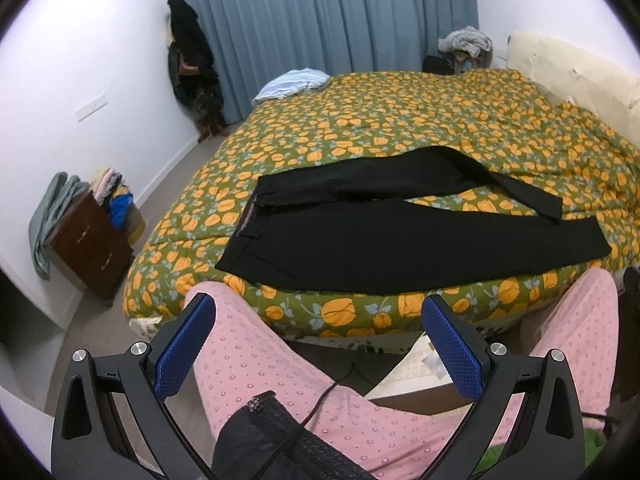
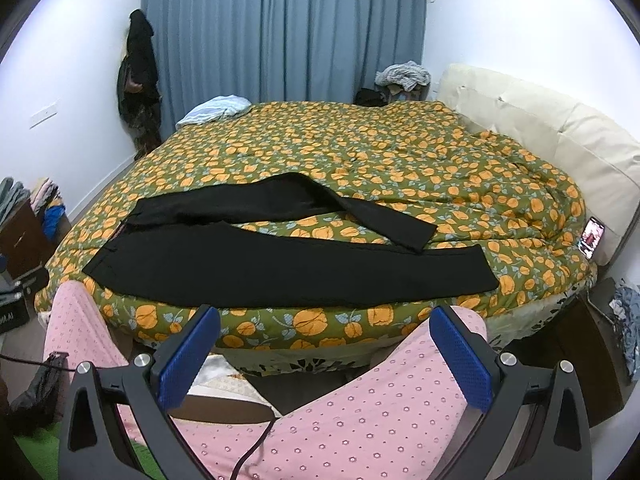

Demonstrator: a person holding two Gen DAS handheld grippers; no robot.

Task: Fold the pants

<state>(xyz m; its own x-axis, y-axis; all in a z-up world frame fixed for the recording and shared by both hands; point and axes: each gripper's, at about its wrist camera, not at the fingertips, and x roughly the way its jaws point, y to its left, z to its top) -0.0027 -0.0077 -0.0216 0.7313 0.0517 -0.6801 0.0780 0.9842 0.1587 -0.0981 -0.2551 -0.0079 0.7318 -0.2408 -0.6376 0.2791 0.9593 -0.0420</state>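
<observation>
Black pants [image 1: 400, 240] lie spread flat on the near part of the bed, waistband to the left, legs running right; the far leg bends and its cuff lies across the near leg. They also show in the right wrist view [image 2: 288, 264]. My left gripper [image 1: 320, 312] is open and empty, held above the person's pink-trousered knees, short of the bed edge. My right gripper [image 2: 324, 320] is open and empty too, equally short of the bed, in front of the near leg.
The bed has a green quilt with orange flowers [image 2: 400, 152]. A light blue cloth [image 1: 292, 82] lies at its far left corner. A cream headboard [image 2: 540, 120] stands at right, a phone [image 2: 592, 238] beside it. A brown drawer unit [image 1: 92, 248] stands left.
</observation>
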